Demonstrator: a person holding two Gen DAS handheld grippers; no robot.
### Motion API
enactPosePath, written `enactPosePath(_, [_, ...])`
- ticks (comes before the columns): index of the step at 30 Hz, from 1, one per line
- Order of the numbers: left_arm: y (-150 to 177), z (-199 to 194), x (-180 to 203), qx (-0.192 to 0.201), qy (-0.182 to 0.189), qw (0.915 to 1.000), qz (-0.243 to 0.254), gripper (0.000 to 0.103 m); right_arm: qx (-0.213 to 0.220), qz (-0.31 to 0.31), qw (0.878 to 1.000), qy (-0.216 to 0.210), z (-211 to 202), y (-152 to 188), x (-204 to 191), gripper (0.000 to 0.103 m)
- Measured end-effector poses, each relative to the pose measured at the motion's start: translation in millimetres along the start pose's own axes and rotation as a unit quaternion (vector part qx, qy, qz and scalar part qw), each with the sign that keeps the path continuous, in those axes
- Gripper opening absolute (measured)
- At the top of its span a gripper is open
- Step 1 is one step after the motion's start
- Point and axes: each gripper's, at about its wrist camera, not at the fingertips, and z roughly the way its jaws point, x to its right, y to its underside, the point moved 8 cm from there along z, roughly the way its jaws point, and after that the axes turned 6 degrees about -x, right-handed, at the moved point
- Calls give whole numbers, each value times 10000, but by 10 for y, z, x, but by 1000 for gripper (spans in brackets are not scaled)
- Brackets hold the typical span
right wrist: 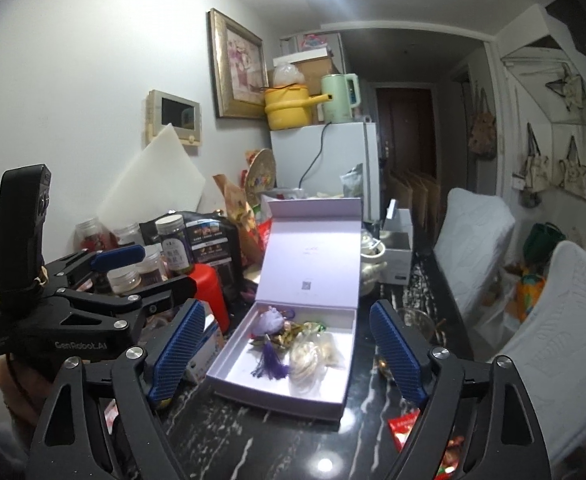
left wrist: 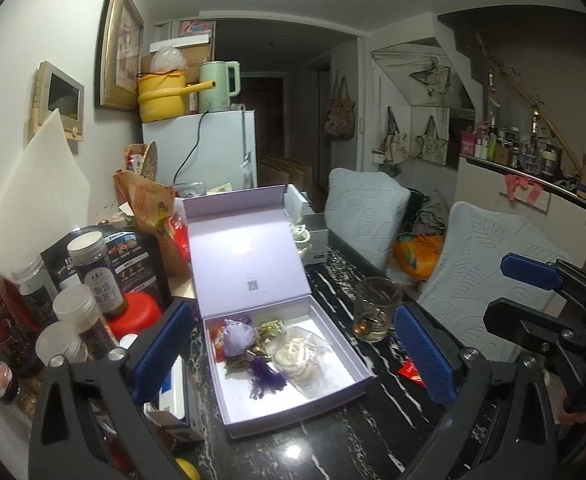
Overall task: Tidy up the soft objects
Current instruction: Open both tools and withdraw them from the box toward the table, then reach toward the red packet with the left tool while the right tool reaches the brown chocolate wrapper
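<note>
A: What are the fingers doing?

B: Both pairs are spread wide with nothing between them. The left gripper (left wrist: 297, 356) has its blue pads flanking the lavender box (left wrist: 345, 384) ahead of it, well short of touching it. The right gripper (right wrist: 287, 354) stands the same way, pads apart and bare.

A: And the soft things?

B: Inside the box's open tray, straight ahead of both sets of fingertips. A purple sachet (left wrist: 239, 338) with a purple tassel (left wrist: 265, 378) trailing toward the fingers lies on the side nearer the left pad. Beside it, toward the right pad, sits a cream coiled piece in clear wrap (left wrist: 299, 358). Just beyond those two is a small gold and green bundle (left wrist: 271, 326); I cannot tell what it is.

A: The lid?

B: The lid (left wrist: 245, 252) stands up, tilted back, on the far side of the tray from the fingers.

A: What lies outside the fingers?

B: Past the left gripper's left finger, a crowd of jars (left wrist: 97, 268) and a red container (left wrist: 135, 310). Just past its right finger, a glass cup (left wrist: 375, 310) on the black marbled table (left wrist: 333, 444), and lower, near that finger, a red packet (left wrist: 411, 372). Farther right the other gripper shows from the side. Beyond the table's far edge are two pale padded chair backs (left wrist: 363, 204).
</note>
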Motion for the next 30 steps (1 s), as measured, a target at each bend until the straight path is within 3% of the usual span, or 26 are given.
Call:
enactPosePath(8, [140, -136, 254, 52, 279, 9995, 139, 102, 60, 58, 9998, 196, -272, 204, -6, 89])
enactPosePath(22, [537, 28, 784, -377, 1038, 9933, 333, 102, -34, 482, 9956, 798, -616, 758, 249, 89])
enactPosePath(30, [757, 154, 1093, -667, 1509, 9857, 330, 102, -249, 864, 9912, 975, -660, 1109, 483, 89])
